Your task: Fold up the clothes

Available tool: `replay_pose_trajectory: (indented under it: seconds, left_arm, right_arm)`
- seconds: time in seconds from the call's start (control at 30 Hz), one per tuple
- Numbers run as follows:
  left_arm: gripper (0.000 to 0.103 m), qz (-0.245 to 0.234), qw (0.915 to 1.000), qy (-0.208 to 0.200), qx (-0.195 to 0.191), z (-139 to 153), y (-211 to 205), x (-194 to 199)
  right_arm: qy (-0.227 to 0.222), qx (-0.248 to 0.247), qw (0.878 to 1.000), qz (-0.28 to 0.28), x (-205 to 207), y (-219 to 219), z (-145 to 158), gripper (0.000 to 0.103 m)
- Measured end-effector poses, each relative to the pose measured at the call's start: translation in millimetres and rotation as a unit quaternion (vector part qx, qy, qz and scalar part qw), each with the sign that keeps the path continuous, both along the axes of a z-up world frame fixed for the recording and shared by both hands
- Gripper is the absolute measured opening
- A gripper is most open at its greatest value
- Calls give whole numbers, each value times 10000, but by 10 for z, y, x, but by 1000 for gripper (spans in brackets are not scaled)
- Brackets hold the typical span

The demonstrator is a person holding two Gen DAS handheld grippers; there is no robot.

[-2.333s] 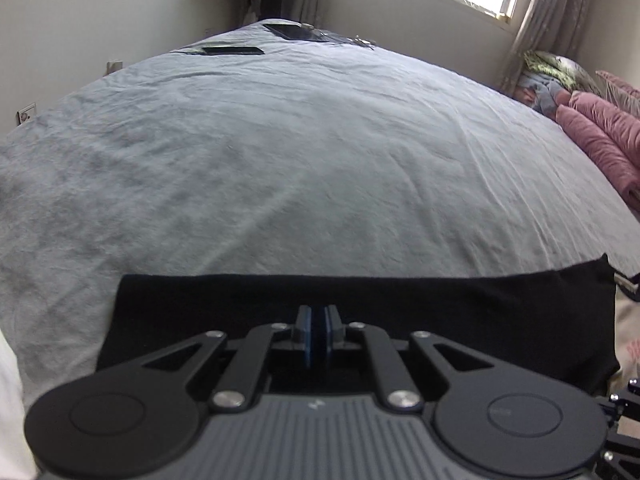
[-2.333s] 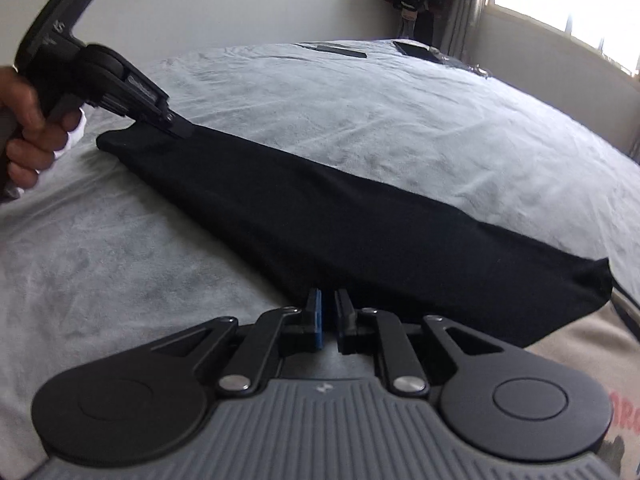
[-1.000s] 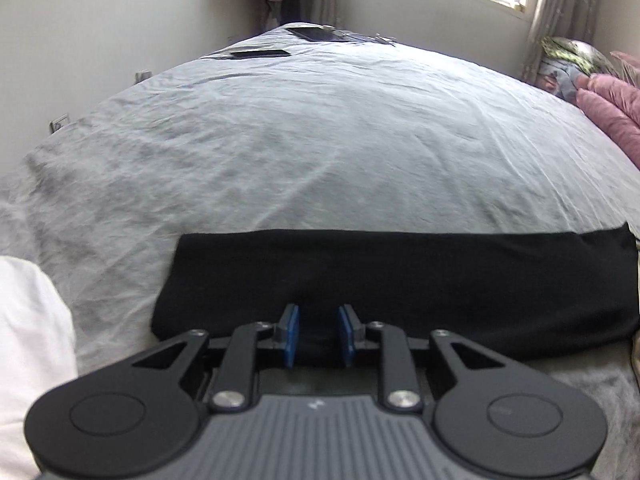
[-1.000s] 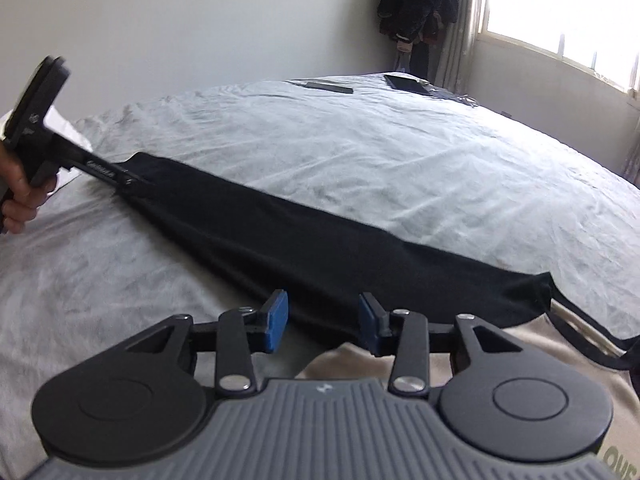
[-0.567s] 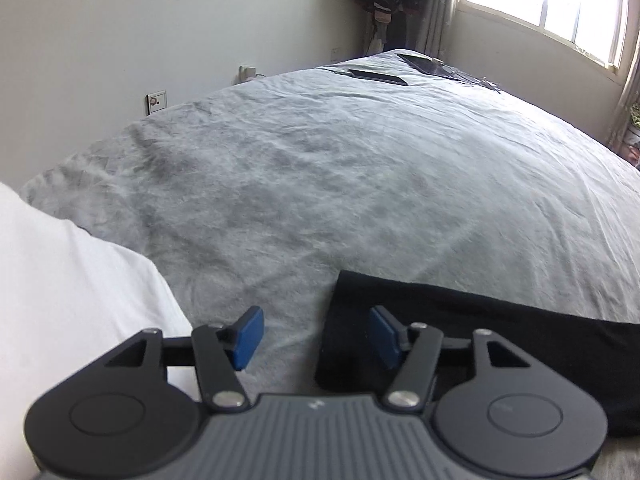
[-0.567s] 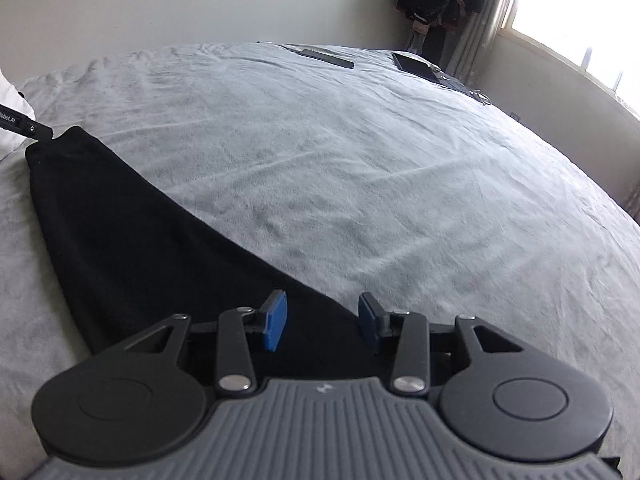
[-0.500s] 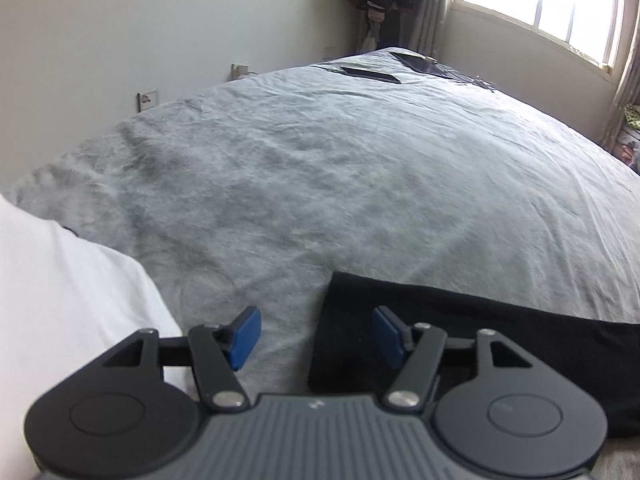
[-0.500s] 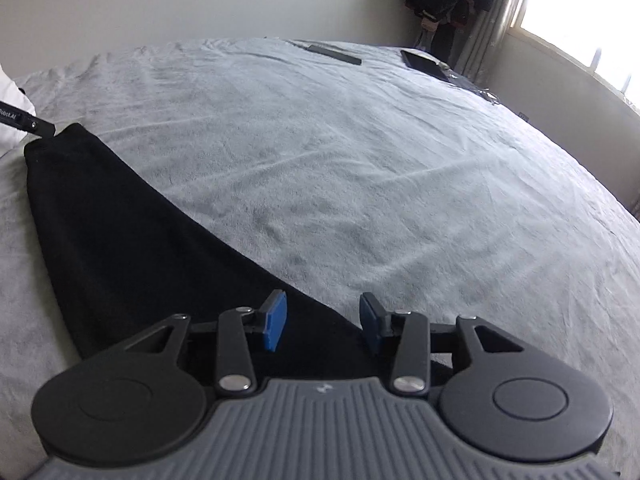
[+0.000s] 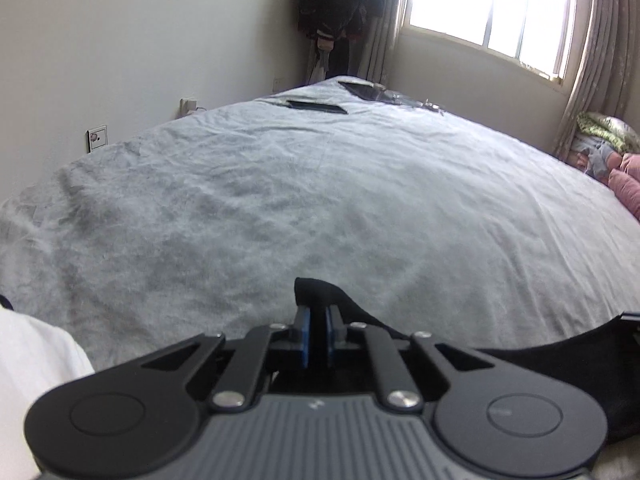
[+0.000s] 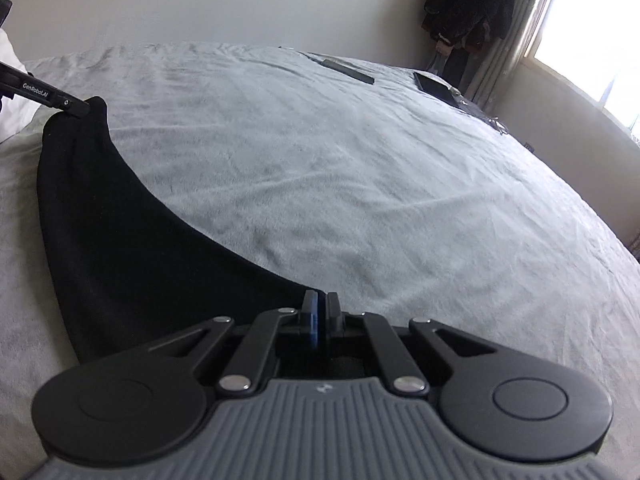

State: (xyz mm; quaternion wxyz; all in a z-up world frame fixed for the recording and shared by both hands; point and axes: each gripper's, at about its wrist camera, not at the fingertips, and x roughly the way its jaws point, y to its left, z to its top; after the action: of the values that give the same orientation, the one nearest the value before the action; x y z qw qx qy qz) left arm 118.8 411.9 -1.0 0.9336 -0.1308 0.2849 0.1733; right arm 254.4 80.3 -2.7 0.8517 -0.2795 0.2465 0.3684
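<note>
A black garment (image 10: 120,232) lies as a long folded band across the grey bed (image 10: 360,160). My left gripper (image 9: 316,312) is closing, and its blue pads pinch the garment's far left corner (image 9: 316,286), which stands up a little off the bed. In the right wrist view the left gripper (image 10: 80,106) holds that same corner at the far left. My right gripper (image 10: 320,298) is shut on the garment's far edge at the other end. The cloth sags in a curve between the two grips.
White cloth (image 9: 36,380) lies at the near left of the bed. Flat dark items (image 9: 316,106) rest at the bed's far end. Pink bedding (image 9: 626,188) is piled at the right edge, and dark clothes (image 9: 336,0) hang in the corner by the window.
Both grippers, open half a second ago, have closed on the garment's far edge. The left one shifted onto the corner, which has risen slightly.
</note>
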Motion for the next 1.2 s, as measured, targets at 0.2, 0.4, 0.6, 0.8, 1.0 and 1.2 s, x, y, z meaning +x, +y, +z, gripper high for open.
replay_pose_trajectory:
  seconds: [0.2,0.4,0.6,0.8,1.0,1.2]
  left_arm:
    - [7,369,9975,-596,-53,70,70,101]
    - [7,516,9984,-212,14,-208,103,288]
    - [8,438,9987,-254,26,-241,139,313]
    - [18,356,9976,-225,-546,-256,290,239]
    - [22,557,9927,-342,-1015,-218,429,159]
    - [29,604,9883,-460,-1326,-234,519,150]
  right_arm:
    - [-222,373,9982,-417,78,-44,36,3]
    - [-45,149,9985,-526,160,39,-230,3]
    - [24,131,9986,-516,207,46,-221,3]
    - [115,285,9988,-386,152,26,-159,16]
    - [191,282,9994,-53,122,306,-95,42]
    - [230,-71,9997,51,88,775,-217,42]
